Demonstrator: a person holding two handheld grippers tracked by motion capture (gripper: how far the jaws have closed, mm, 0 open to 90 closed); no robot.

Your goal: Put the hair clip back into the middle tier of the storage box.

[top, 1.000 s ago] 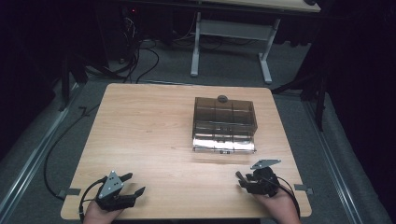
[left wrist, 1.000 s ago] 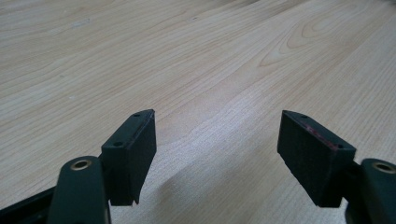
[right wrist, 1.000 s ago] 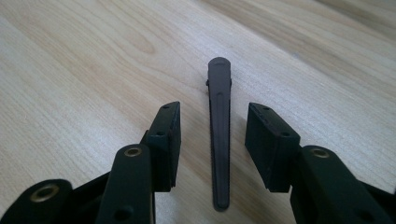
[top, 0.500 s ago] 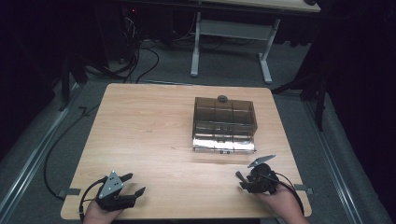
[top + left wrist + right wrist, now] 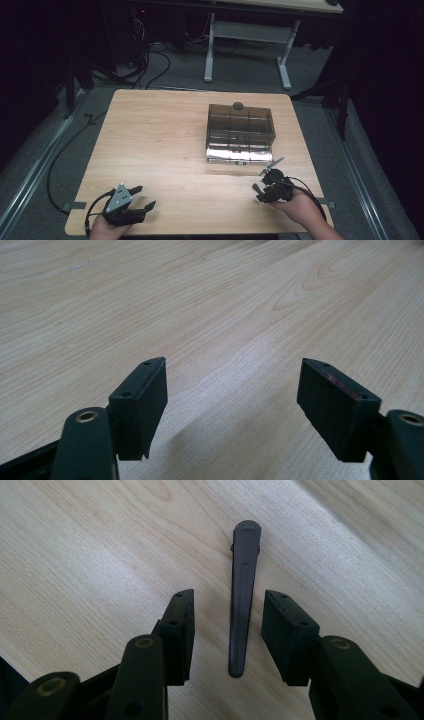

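A slim dark hair clip [image 5: 243, 575] lies flat on the wooden table [image 5: 160, 140], lengthwise between the jaws of my right gripper [image 5: 227, 612]. Those jaws have just been closing, and a gap remains between each pad and the clip. In the high view the right gripper [image 5: 262, 190] hangs over the table's near right part, tipped down towards the wood. My left gripper [image 5: 144, 196] rests at the near left corner. Its jaws [image 5: 232, 385] stand wide open over bare wood with nothing between them.
A dark see-through box [image 5: 240, 132] with several compartments stands right of the table's middle, just beyond the right gripper. A small round dark thing [image 5: 238, 105] sits at its far edge. Beyond the table are a desk frame [image 5: 250, 40] and cables on the floor.
My right gripper has shifted a little to the left and tipped over, so its grey plate now stands up. The left gripper has not moved.
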